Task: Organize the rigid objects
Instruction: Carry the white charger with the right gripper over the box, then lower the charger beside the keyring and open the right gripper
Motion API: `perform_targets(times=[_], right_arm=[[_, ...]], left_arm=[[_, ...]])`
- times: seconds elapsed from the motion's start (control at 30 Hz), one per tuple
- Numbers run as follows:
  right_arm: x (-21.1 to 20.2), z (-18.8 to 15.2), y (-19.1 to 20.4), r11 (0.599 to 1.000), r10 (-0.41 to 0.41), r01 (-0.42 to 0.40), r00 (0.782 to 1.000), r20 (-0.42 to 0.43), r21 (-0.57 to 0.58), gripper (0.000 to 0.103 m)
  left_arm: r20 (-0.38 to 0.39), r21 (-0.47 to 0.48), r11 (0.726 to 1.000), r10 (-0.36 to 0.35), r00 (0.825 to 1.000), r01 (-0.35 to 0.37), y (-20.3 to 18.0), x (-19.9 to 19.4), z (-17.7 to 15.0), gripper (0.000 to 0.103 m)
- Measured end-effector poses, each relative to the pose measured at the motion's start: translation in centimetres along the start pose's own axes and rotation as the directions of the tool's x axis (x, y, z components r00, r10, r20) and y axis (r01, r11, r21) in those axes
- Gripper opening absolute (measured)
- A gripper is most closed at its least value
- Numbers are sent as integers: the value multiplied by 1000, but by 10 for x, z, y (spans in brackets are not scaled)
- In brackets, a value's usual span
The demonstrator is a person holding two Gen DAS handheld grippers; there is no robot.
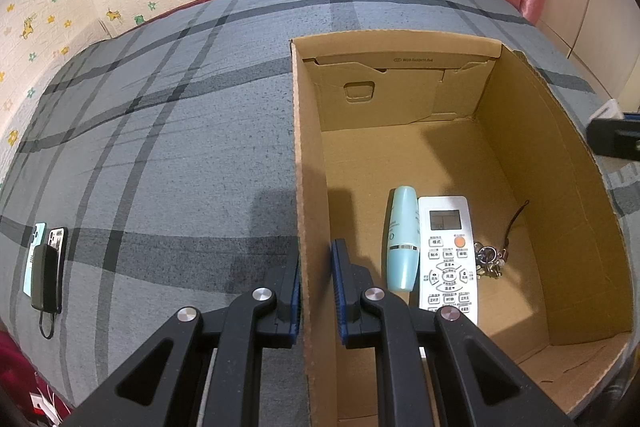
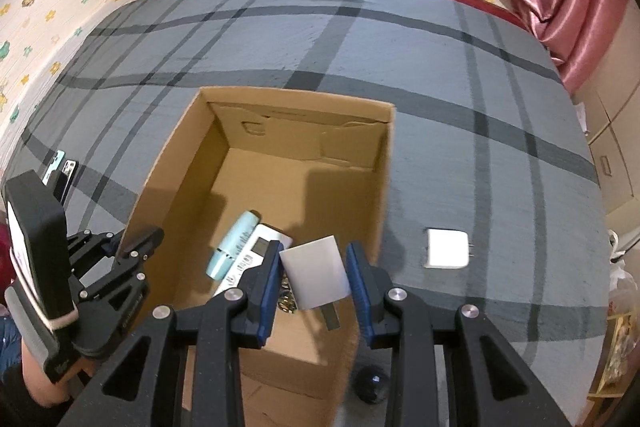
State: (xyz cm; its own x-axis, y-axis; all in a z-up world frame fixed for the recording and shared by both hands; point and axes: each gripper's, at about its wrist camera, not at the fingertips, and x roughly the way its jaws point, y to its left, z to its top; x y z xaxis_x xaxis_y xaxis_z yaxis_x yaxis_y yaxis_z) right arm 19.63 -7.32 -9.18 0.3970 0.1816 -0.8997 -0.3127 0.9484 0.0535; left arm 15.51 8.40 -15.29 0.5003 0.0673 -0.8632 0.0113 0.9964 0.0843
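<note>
The right gripper (image 2: 314,277) has its jaws pinching a white charger block (image 2: 316,273), held above the near right corner of the cardboard box (image 2: 384,155). The left gripper (image 1: 316,287) has its jaws clamped on the box's left wall. Inside lie a pale blue bottle (image 1: 402,239), a white remote (image 1: 448,251) and keys (image 1: 490,259). Farther right on the bed (image 2: 440,67) rests a white adapter (image 2: 447,249); phones (image 1: 44,259) lie left.
</note>
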Motion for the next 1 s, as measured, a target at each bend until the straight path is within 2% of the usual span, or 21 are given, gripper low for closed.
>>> perform_targets(times=[0.43, 1.0], right_arm=[[61, 3, 29, 1000, 1, -4, 995, -98, -31, 34], [123, -4, 37, 998, -45, 32, 969, -244, -54, 35]], left_arm=[[2, 2, 1000, 1, 1000, -1, -1, 1, 0, 14], [5, 2, 1000, 3, 1000, -3, -2, 0, 0, 14]])
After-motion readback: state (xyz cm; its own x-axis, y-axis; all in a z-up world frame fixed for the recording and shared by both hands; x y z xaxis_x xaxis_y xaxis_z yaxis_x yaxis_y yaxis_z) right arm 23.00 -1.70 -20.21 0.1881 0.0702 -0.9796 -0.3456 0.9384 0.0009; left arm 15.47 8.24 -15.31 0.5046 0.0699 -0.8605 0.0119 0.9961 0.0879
